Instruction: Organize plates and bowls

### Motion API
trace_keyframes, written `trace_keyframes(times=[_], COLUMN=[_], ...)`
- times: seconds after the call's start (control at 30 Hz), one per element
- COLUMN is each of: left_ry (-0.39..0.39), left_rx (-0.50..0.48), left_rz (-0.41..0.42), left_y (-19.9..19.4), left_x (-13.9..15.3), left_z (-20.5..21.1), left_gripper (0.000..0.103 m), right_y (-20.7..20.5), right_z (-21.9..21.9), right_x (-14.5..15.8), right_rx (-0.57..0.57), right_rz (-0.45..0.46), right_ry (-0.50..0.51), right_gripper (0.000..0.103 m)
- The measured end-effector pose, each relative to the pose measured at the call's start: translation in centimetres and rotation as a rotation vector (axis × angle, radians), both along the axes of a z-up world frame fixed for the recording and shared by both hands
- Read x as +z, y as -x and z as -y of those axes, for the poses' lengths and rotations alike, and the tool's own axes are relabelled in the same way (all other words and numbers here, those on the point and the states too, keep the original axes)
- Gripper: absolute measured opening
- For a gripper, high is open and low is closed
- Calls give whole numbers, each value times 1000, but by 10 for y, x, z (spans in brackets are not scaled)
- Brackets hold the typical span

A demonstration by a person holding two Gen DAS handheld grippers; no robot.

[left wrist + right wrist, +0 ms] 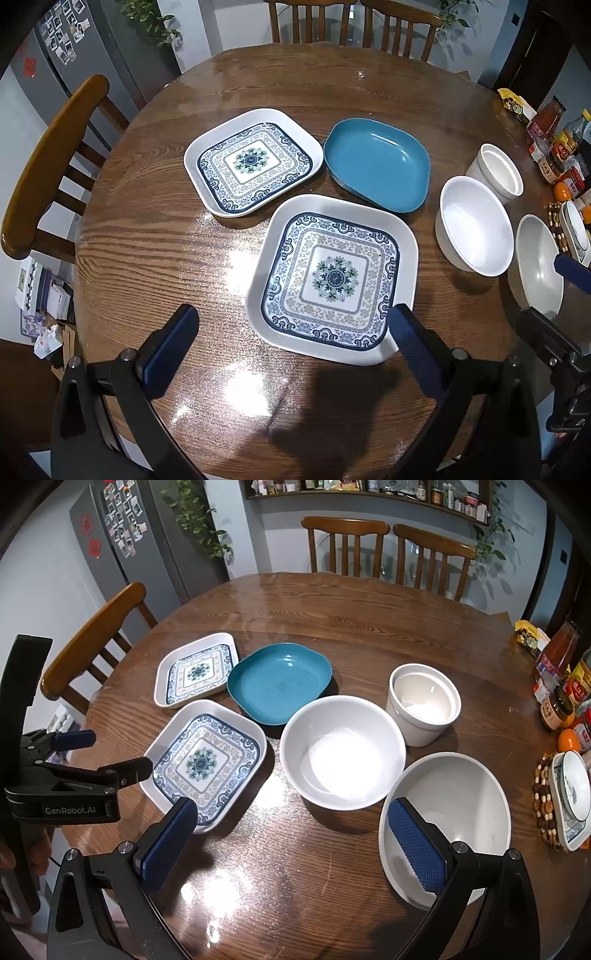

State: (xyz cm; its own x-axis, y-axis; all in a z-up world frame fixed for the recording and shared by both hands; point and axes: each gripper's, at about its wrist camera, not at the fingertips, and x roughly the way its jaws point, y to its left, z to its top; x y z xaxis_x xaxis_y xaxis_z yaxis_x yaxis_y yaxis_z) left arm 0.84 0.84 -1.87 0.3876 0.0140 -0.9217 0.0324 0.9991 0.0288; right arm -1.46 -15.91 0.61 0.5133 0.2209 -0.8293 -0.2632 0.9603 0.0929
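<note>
Both my tongs, left (291, 343) & right (291, 838), spread apart, holding nothing. Patterned square plates (334, 278) mid-frame on round wooden desk (147, 240), white bowls (341, 751) to the right, unstacked, prob grouped for stacking.

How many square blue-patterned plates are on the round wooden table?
2: near patterned square plate by the left gripper; far patterned square plate left of the teal dish. None seem hidden.
</note>
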Motion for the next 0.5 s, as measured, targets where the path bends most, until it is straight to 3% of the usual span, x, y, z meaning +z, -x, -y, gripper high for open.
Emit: trace_keyframes(times=[0.5], left_ry=[-10], left_rx=[-56], left_rz=[37], left_y=[8], left_x=[9], left_z=[13], left_gripper=[102], right_y=[10], right_z=[9], right_x=[8], right_rx=[-26], right_rz=[19], right_ry=[5], right_gripper=[103])
